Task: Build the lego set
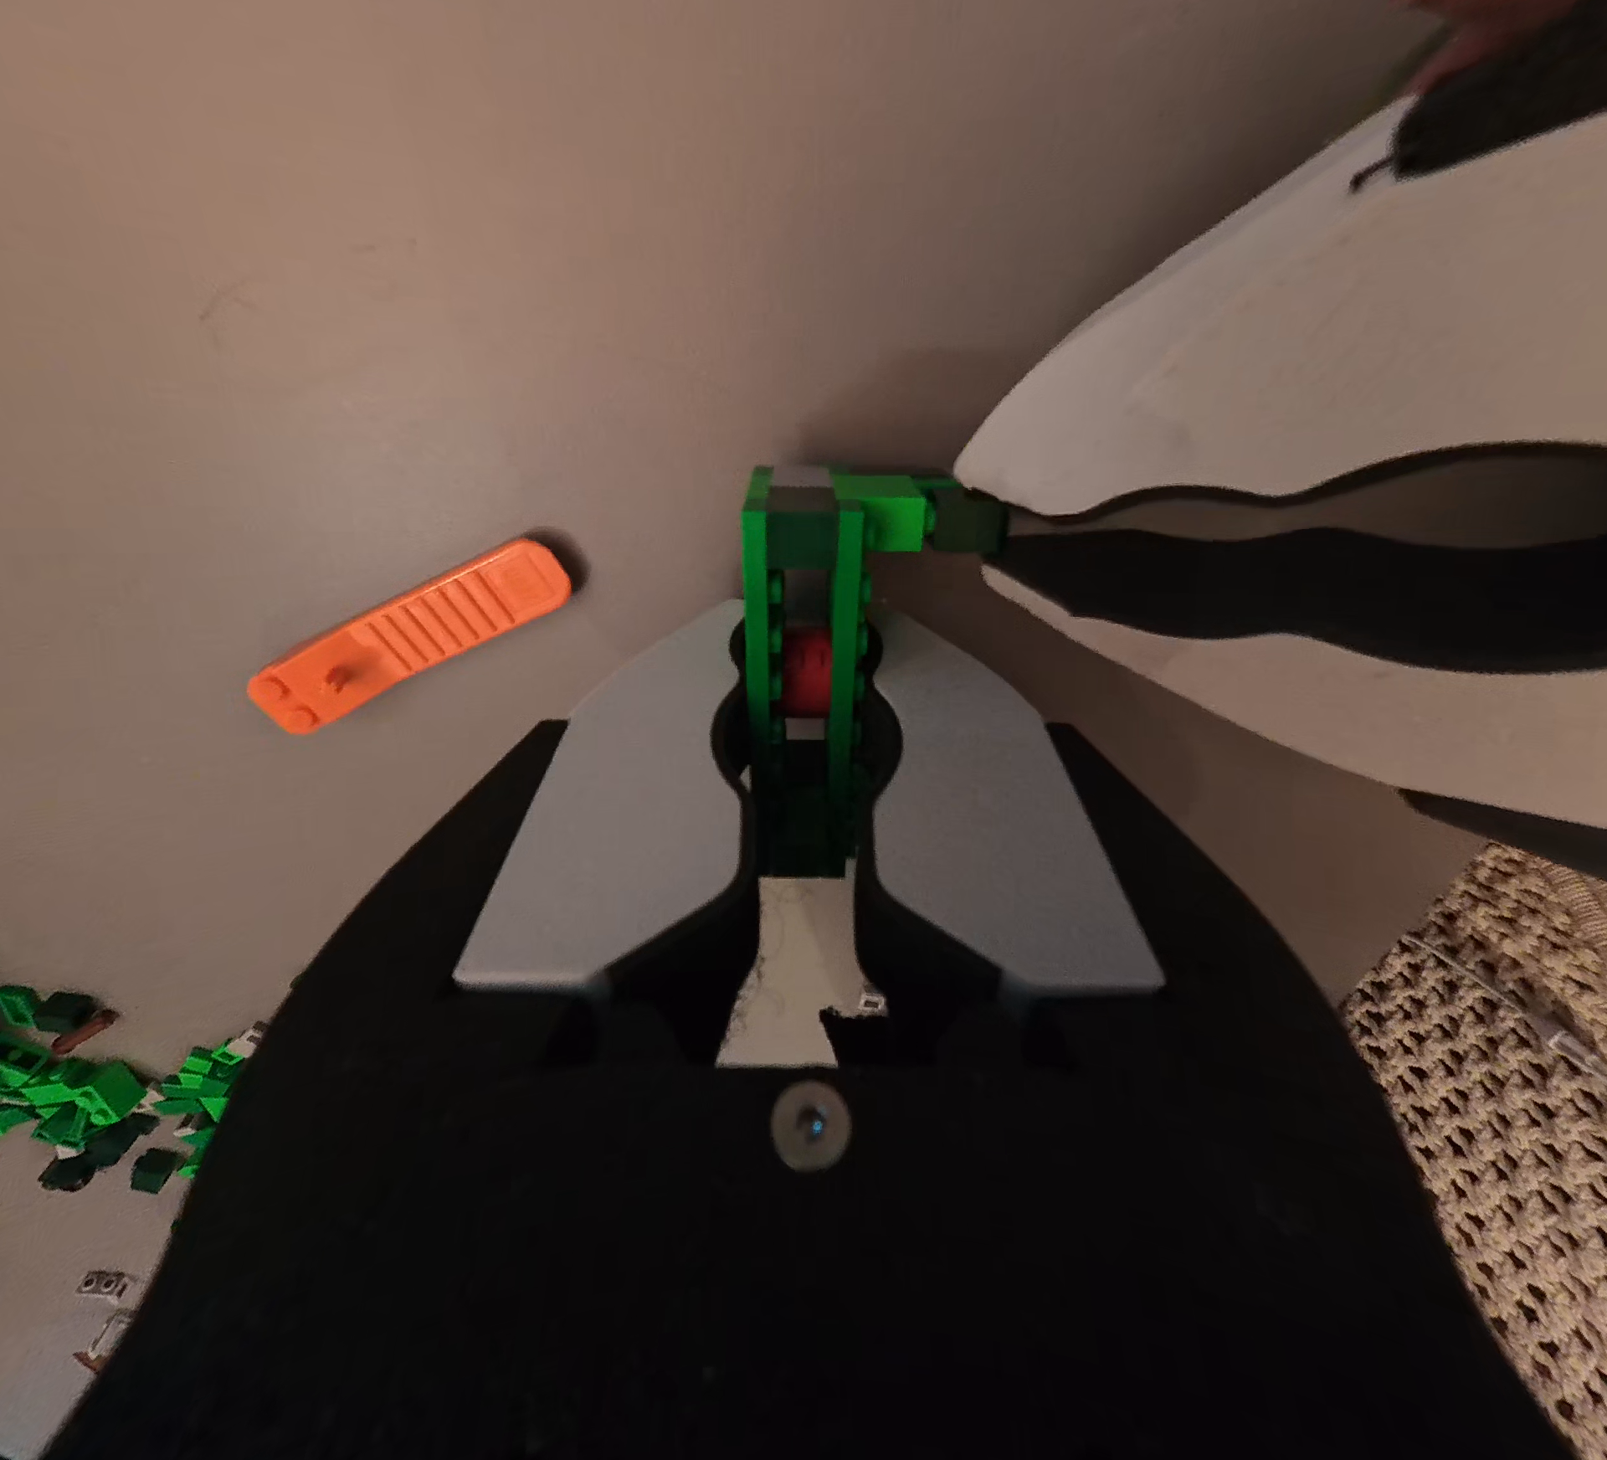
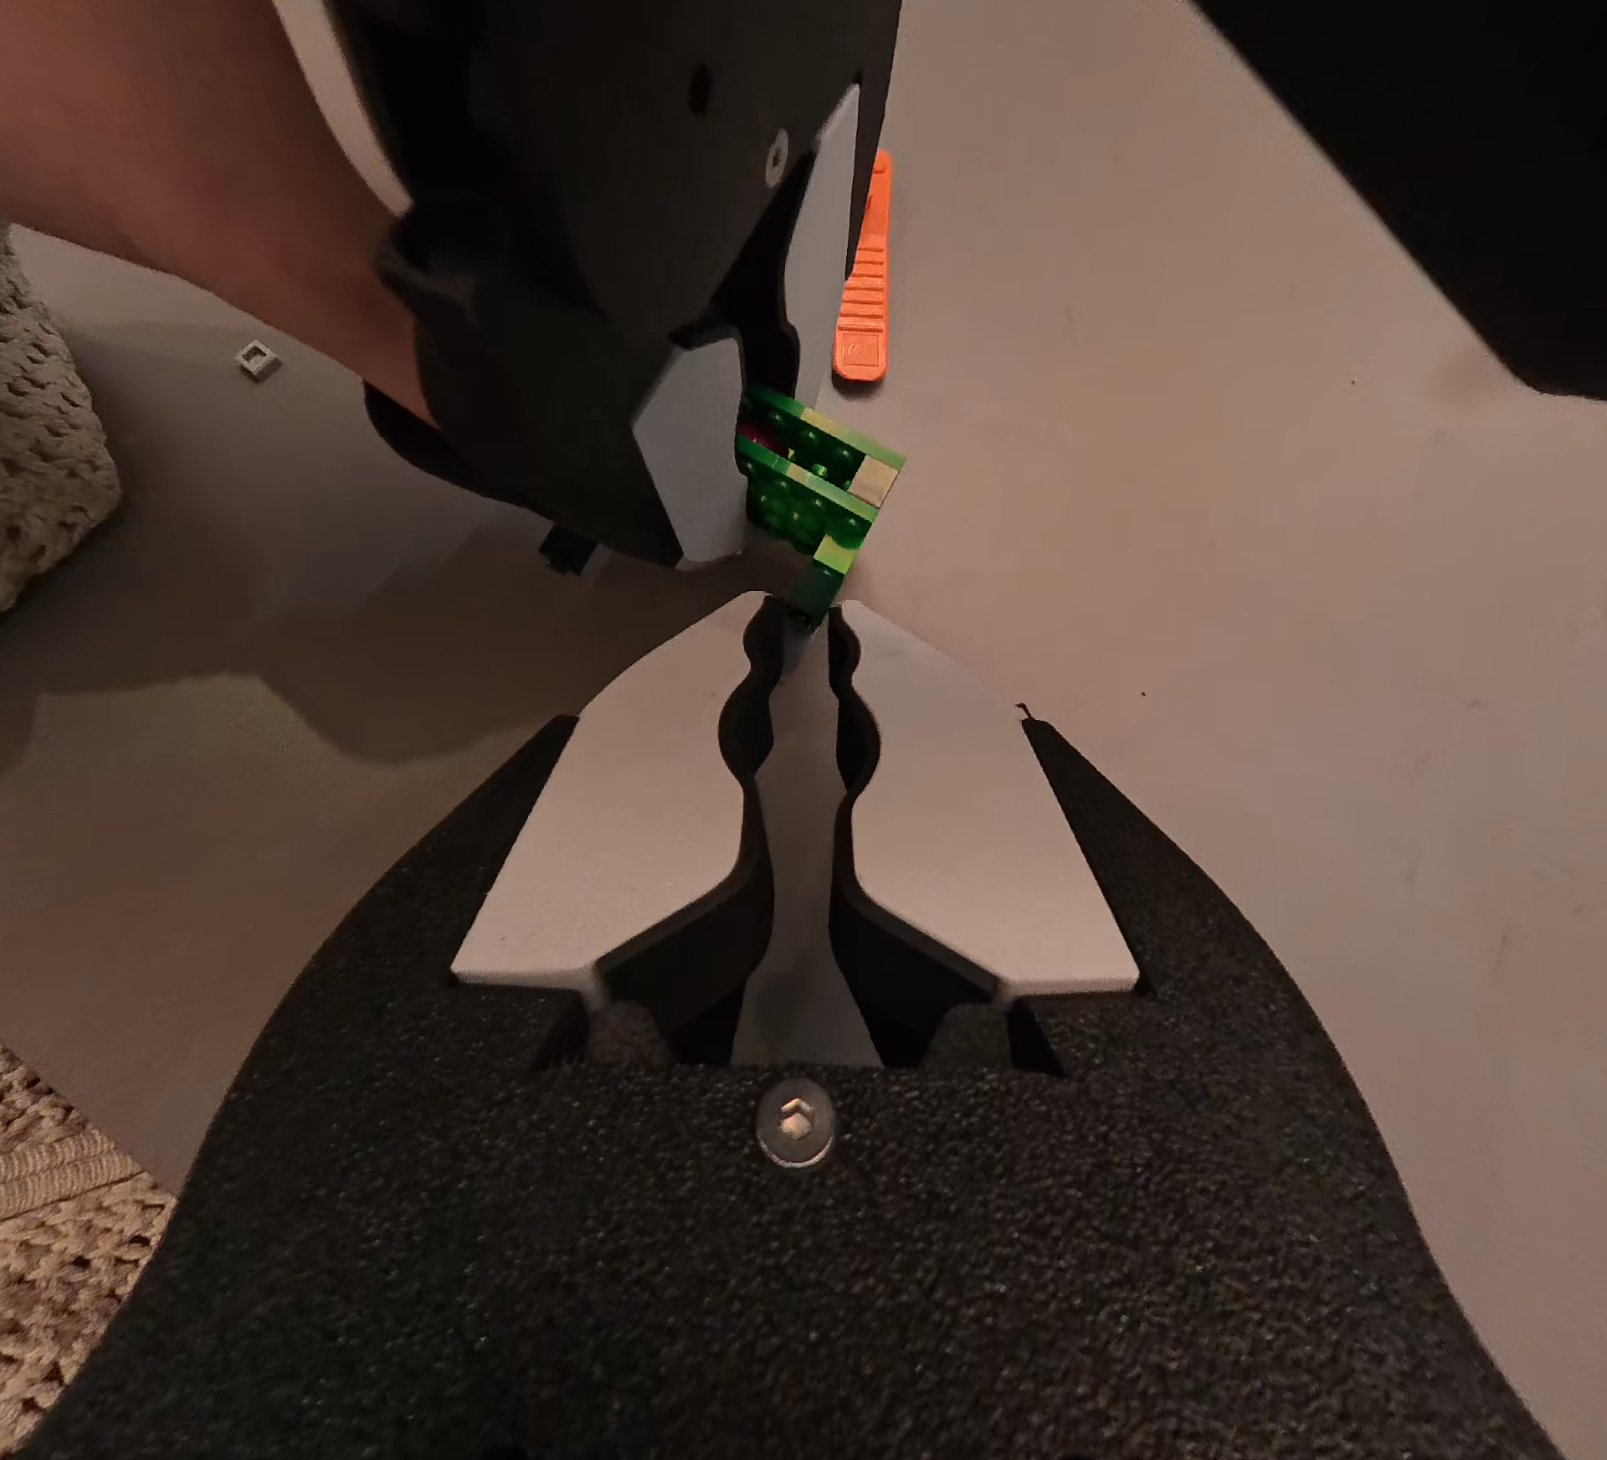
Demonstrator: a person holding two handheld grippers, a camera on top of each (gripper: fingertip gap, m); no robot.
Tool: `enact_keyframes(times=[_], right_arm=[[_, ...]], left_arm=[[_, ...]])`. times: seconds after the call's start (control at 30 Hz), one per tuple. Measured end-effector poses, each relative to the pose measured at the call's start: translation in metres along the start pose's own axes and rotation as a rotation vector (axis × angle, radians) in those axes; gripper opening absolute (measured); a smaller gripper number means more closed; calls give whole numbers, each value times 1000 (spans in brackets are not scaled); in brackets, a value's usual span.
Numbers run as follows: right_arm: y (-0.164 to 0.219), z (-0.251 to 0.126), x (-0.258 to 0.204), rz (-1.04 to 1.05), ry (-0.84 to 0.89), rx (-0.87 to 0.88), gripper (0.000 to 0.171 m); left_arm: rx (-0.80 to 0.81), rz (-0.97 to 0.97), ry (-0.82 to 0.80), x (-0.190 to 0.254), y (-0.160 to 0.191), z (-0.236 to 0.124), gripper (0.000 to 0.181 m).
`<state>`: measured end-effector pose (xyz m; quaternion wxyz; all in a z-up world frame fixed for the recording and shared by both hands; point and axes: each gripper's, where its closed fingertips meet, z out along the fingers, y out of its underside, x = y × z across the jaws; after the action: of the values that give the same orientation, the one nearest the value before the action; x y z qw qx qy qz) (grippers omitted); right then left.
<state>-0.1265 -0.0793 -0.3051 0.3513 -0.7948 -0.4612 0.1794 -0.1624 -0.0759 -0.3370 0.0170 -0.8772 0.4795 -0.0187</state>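
Note:
My left gripper [image 1: 804,635] is shut on a green lego assembly [image 1: 804,548] with grey pieces and a red part [image 1: 804,679] inside, held above the pale table [image 1: 435,201]. A bright green brick [image 1: 896,518] sticks out from its right side, with a small dark green brick [image 1: 965,522] on its end. My right gripper [image 2: 800,614] comes in from the right in the left wrist view [image 1: 991,527] and is shut on that dark green brick [image 2: 813,592]. In the right wrist view the assembly [image 2: 817,479] sits between the left gripper's fingers [image 2: 696,453].
An orange brick separator [image 1: 409,635] lies on the table to the left; it also shows in the right wrist view [image 2: 865,296]. A pile of loose green pieces [image 1: 96,1088] lies at the lower left. A small grey piece [image 2: 258,357] lies alone. A knitted cloth [image 1: 1496,1114] sits at the right edge. Left tips to right tips: about 5 cm.

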Motion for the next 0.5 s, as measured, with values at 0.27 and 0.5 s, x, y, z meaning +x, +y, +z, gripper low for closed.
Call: enact_keyframes(times=[0.27, 0.5], right_arm=[[0, -1, -2, -6, -4, 6, 15], [-4, -35, -6, -274, -71, 170, 50]], left_arm=[[0, 4, 5, 1, 0, 0, 19], [17, 62, 44, 6, 1, -6, 19]])
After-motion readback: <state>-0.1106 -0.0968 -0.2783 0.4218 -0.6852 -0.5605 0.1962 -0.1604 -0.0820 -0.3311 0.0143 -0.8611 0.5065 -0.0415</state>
